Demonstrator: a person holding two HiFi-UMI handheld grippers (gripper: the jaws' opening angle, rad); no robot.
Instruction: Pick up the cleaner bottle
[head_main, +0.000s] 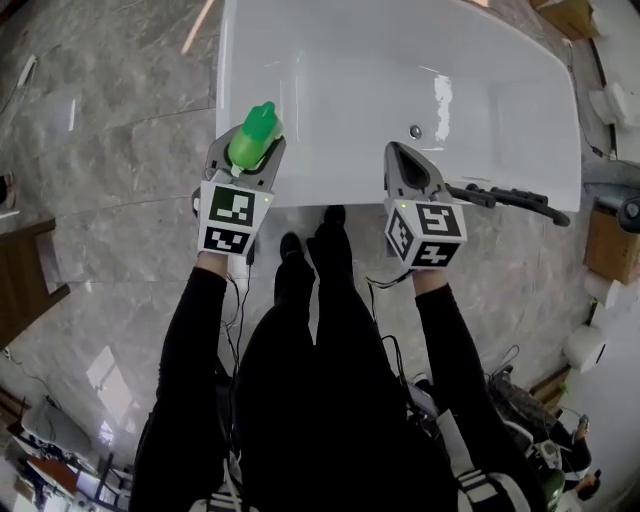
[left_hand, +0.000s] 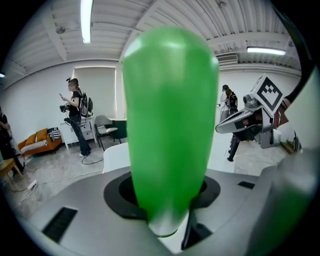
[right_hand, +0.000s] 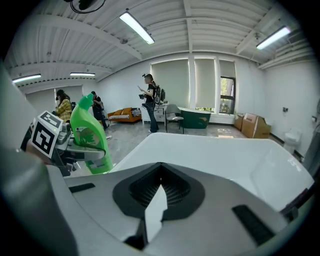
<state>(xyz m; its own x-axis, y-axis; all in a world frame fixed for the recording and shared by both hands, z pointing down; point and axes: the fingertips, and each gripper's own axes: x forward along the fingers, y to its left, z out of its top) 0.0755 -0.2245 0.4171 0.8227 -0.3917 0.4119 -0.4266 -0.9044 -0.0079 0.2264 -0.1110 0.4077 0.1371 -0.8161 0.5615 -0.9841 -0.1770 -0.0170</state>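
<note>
- Between the jaws of the left gripper (head_main: 246, 160) we log the green cleaner bottle (head_main: 254, 132). The pads are clamped on its lower body, one on each side. Its green bulk fills the middle of the left gripper view.
- The bottle stands upright in that grip with its cap on top. From the right gripper view we note a printed label on its face.
- The right gripper (head_main: 396, 152) has its jaws together at the tips, with nothing between them. Only white tub surface shows through the slit below the tips.
- The two grippers sit side by side, well apart. Each carries its marker cube (head_main: 235, 215) at the end nearest the person, whose black sleeves (head_main: 195, 380) run back from them.
- A white bathtub (head_main: 400, 70) lies ahead of both tools. In the head view the bottle sits over its near left corner and the right gripper over its near rim.
- A small round metal fitting (head_main: 415, 131) sits on the tub wall, near the right gripper's tip.
- A grey marble-pattern floor (head_main: 110, 150) surrounds the tub.
- Farther out we note a person with a backpack (right_hand: 150, 97), an orange sofa (right_hand: 122, 114), a dark green tub (right_hand: 196, 117) and cardboard boxes (right_hand: 252, 125).
</note>
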